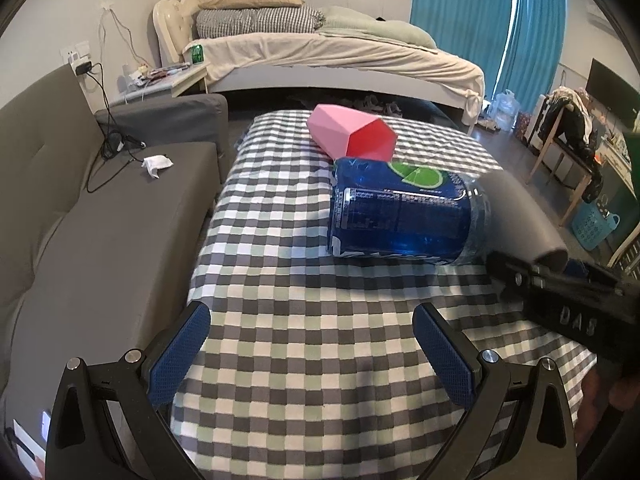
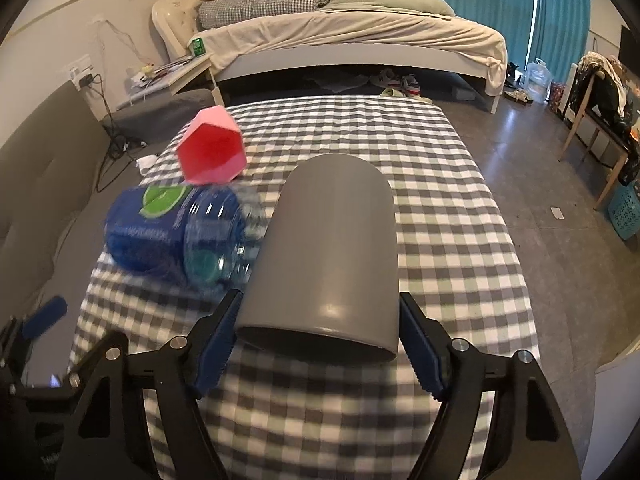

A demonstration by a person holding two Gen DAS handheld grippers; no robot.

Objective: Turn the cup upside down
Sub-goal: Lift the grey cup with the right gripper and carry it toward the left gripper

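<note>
Clamped in our right gripper [image 2: 320,332], low centre frame, the grey cup [image 2: 332,248] lies tipped; our left gripper [image 1: 312,344] gapes empty over the checked cloth [image 1: 300,360].

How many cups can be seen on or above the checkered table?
2: a grey cup held between the right gripper fingers, and a pink cup lying on its side behind the blue bottle.

Bottle [image 2: 180,232] left of cup [image 2: 328,256], perhaps touching
</note>
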